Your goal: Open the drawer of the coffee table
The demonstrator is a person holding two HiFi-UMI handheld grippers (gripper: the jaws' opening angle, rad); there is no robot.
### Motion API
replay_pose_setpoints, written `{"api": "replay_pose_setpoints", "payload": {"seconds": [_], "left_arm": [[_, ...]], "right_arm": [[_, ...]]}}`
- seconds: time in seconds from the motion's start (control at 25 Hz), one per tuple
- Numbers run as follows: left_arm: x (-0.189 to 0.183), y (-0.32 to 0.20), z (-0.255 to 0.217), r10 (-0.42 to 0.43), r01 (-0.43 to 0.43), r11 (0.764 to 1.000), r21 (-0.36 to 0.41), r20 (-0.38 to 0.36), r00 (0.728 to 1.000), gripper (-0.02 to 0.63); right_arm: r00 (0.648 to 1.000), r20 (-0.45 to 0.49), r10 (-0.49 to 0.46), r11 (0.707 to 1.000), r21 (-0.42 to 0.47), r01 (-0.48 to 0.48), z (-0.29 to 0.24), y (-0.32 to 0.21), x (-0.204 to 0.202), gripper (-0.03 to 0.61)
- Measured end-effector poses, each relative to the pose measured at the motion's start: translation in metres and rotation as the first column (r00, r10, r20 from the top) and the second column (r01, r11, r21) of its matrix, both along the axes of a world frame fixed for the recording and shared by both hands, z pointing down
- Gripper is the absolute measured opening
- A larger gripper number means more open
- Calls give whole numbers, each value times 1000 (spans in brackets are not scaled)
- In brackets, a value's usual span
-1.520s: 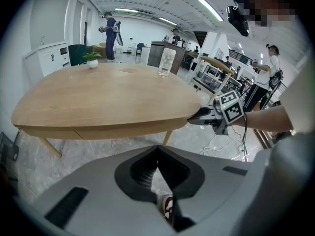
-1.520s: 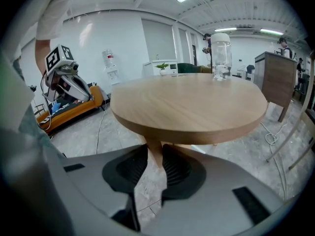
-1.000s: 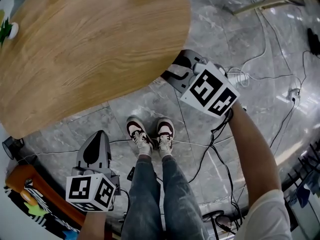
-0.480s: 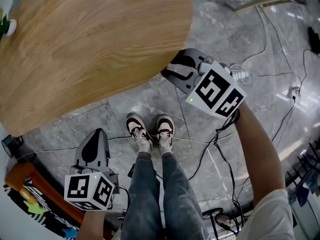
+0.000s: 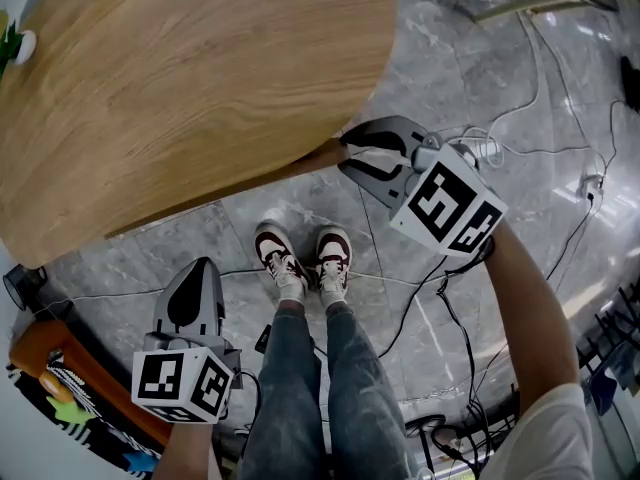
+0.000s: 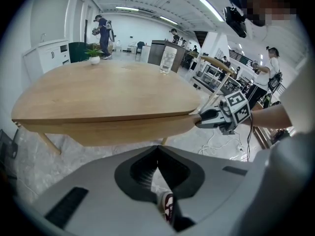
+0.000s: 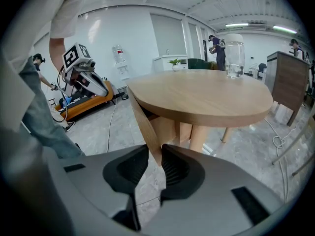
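The oval wooden coffee table (image 5: 180, 88) fills the upper left of the head view. My right gripper (image 5: 350, 150) is at the table's near right edge, shut on the thin wooden drawer front (image 5: 312, 158), which shows just beyond the tabletop's rim. In the right gripper view that panel (image 7: 145, 119) stands on edge between the pads of the right gripper (image 7: 156, 156). The left gripper view shows the drawer front (image 6: 123, 129) as a band under the tabletop, angled out at its right end. My left gripper (image 5: 197, 268) hangs shut and empty at the lower left, apart from the table.
The person's shoes (image 5: 300, 258) stand on the grey marble floor between the grippers. Cables (image 5: 520, 138) trail across the floor to the right. An orange bench (image 5: 60, 378) sits at the lower left. A glass jar (image 7: 234, 58) and a small plant (image 6: 93, 55) stand on the table.
My right gripper has moved right and towards the person, and the drawer front has come out from under the table's edge with it. The left gripper has stayed still.
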State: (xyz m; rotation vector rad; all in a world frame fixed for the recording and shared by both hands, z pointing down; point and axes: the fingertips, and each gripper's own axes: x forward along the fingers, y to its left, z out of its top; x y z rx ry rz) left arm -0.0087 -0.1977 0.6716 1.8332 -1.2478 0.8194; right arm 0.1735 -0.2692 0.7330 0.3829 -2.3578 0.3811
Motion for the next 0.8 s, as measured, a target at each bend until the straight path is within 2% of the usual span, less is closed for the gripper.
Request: {"api": "replay_pose_setpoints", "payload": {"seconds": [0.24, 0.48, 0.8], "left_arm": [[-1, 3, 0, -2, 2, 1000, -8, -3, 1000, -6], [1, 9, -1, -14, 13, 1000, -15, -18, 1000, -6], [-2, 11, -3, -18, 17, 1000, -16, -7, 1000, -6]], "right_arm": [[997, -18, -76, 996, -47, 75, 2, 36, 1, 86], [999, -34, -38, 998, -53, 36, 5, 46, 6, 86], [995, -37, -92, 995, -31, 91, 2, 48, 3, 83]]}}
